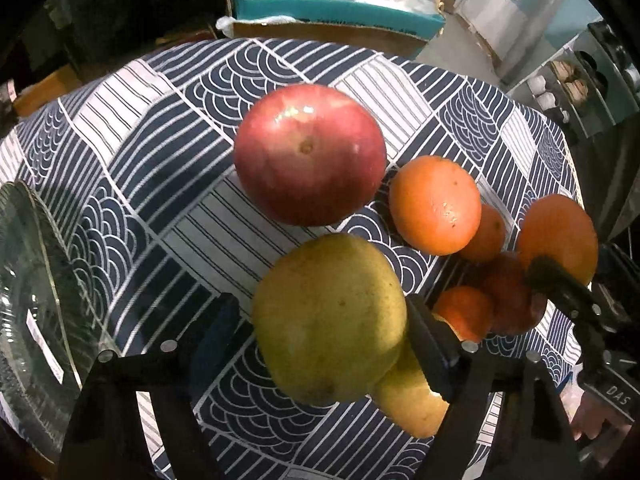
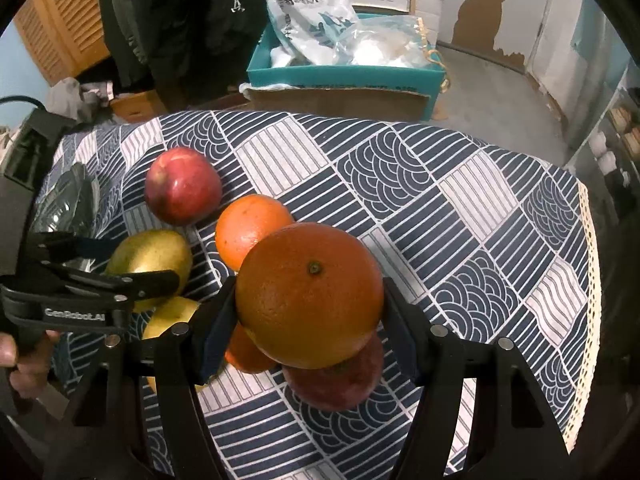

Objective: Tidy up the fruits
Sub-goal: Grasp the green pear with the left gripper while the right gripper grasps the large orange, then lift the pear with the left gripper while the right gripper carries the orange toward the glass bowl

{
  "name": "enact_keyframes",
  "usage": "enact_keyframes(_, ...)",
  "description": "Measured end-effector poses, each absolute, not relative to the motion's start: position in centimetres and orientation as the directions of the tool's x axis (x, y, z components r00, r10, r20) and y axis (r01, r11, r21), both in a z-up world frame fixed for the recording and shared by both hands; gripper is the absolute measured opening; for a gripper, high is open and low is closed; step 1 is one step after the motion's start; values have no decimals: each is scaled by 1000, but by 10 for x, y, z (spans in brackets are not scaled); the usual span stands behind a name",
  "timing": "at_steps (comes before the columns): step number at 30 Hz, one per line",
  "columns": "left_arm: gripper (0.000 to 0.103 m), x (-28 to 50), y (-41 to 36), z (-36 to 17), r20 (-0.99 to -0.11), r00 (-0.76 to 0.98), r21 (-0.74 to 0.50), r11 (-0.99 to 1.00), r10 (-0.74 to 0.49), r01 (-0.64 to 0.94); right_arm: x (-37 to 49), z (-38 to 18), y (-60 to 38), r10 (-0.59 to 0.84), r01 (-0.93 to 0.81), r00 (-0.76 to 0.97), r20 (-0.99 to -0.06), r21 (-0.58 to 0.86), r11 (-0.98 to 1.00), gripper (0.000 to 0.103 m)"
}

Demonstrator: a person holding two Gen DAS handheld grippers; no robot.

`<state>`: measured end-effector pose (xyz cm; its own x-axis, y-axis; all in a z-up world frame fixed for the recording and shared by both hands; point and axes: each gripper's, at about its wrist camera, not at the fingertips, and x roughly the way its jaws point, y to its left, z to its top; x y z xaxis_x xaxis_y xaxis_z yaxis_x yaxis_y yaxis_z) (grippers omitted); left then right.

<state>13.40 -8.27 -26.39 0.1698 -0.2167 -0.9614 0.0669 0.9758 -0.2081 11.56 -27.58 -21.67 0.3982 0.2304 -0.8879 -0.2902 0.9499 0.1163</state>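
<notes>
My left gripper (image 1: 324, 320) stands around a yellow-green pear (image 1: 328, 316); its right finger touches the pear, the left finger stands apart, so it is open. A second pear (image 1: 412, 400) lies just behind it. A red apple (image 1: 310, 154) lies beyond, with small oranges (image 1: 434, 204) to the right. My right gripper (image 2: 308, 300) is shut on a large orange (image 2: 308, 296) and holds it above a dark red apple (image 2: 332, 384). In the right wrist view the other red apple (image 2: 182, 186), an orange (image 2: 250, 228) and the pear (image 2: 152, 256) lie to the left.
A clear glass plate (image 1: 36, 304) sits at the table's left, also showing in the right wrist view (image 2: 68, 204). A blue-and-white patterned tablecloth (image 2: 460, 216) covers the table. A teal cardboard box (image 2: 344, 76) with plastic bags stands beyond the far edge.
</notes>
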Motion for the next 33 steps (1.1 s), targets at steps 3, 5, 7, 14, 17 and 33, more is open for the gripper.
enact_keyframes(3, 74, 135, -82, -266, -955, 158, -245, 967, -252, 63, 116, -217, -276, 234, -292, 399, -887, 120, 949, 68)
enact_keyframes(5, 74, 135, -84, -265, -954, 158, -249, 966, -256, 62, 115, -216, -277, 235, -293, 401, -885, 119, 949, 68)
enact_keyframes(7, 74, 134, -84, -265, -954, 166, -243, 968, -251, 69, 115, -216, -278, 234, -293, 402, -885, 118, 949, 68)
enact_keyframes(14, 73, 127, -86, -256, -955, 215, -190, 977, -206, 93, 112, -210, -280, 219, -285, 430, -876, 98, 953, 68)
enact_keyframes(17, 74, 122, -84, -247, -950, 244, -176, 979, -197, 105, 110, -203, -280, 214, -285, 454, -865, 86, 955, 68)
enact_keyframes(33, 74, 92, -60, -162, -868, 463, -138, 983, -179, 120, 90, -153, -272, 248, -301, 559, -791, 85, 950, 68)
